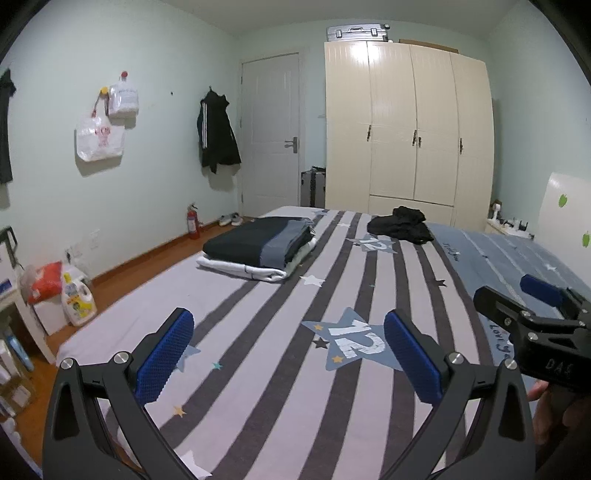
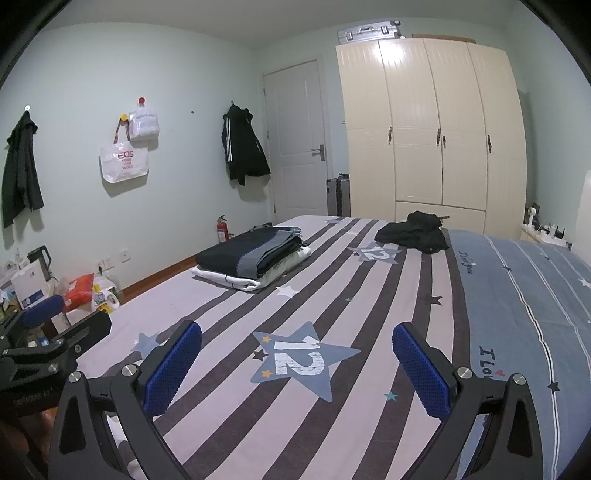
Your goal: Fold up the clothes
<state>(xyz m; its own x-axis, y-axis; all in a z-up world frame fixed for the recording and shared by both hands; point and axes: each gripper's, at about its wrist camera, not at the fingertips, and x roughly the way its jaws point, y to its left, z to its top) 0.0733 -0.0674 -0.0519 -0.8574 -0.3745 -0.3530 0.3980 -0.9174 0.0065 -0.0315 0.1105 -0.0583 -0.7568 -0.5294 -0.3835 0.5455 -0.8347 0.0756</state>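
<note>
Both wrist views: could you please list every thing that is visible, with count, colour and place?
bed: 1, grey-striped sheet, foreground
folded clothes stack: 1, dark, grey, white, on bed, left
crumpled garment: 1, black, far end of bed
wardrobe: 1, cream, far wall
suitcase: 1, silver, atop wardrobe
door: 1, white, shut
jacket: 1, black, hung beside door
fire extinguisher: 1, red, floor
left gripper: open
right gripper: open
</note>
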